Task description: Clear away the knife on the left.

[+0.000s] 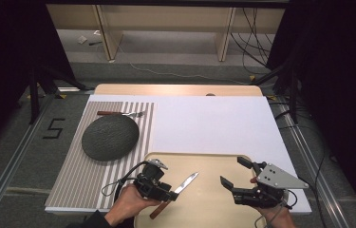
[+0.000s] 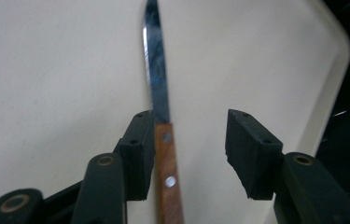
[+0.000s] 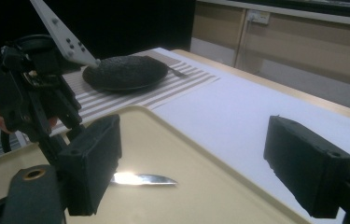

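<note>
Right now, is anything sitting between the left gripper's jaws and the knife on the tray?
Nothing visible. The knife lies on the tray between the open jaws of the left gripper; its wooden handle sits beside one pad, with a bare gap to the other. Only tray surface shows around the blade.

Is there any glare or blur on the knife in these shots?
Left gripper view: the knife blade carries a bright streak and goes soft toward its tip. Right gripper view: a white glint sits on the blade, with the near fingers blurred. High view: the blade shines pale against the tray.
</note>
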`<state>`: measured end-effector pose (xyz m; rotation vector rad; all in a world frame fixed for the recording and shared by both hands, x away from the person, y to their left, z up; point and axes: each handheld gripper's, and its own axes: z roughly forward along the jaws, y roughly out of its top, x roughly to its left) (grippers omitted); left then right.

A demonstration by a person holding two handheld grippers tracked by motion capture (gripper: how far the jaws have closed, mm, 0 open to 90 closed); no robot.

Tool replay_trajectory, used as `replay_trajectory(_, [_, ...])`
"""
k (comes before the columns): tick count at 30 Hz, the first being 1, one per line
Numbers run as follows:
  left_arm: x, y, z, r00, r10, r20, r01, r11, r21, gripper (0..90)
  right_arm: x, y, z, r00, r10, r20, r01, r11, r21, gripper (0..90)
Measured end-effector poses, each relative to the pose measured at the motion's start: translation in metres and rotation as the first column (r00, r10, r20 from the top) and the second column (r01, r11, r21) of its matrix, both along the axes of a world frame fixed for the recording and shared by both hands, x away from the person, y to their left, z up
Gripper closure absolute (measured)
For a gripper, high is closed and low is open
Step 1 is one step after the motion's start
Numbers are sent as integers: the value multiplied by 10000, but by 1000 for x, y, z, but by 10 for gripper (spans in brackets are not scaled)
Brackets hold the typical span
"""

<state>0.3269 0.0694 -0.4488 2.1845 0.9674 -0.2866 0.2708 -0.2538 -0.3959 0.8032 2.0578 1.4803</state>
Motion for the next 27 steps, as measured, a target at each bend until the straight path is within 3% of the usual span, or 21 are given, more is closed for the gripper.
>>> replay_trajectory(6, [-3, -6, 0, 9992, -339, 213, 347, 9988, -354, 474, 0, 0, 0, 10000, -8, 1, 8, 10000, -12, 201])
replay_trajectory(8, [-4, -9, 0, 9986, -437, 303, 445, 9987, -261, 553, 0, 0, 0, 10000, -10, -2, 10, 10000, -17, 201])
replay_trajectory(9, [-5, -14, -2, 9966, -661, 492, 663, 9978, -21, 630, 0, 0, 0, 10000, -11, -3, 11, 10000, -20, 201])
replay_trajectory(15, [-3, -27, -9, 9924, -1060, 624, 1020, 9927, 644, 883, 0, 0, 0, 10000, -5, -15, 5, 10000, -32, 201])
replay_trajectory(21, [2, -38, -17, 9888, -1401, 509, 1342, 9854, 1050, 896, 0, 1, 0, 10000, 4, -27, -4, 10000, -16, 201])
replay_trajectory(27, [6, -44, -22, 9901, -1344, 413, 1288, 9847, 1176, 897, 0, 0, 0, 10000, 13, 5, -13, 10000, -29, 201])
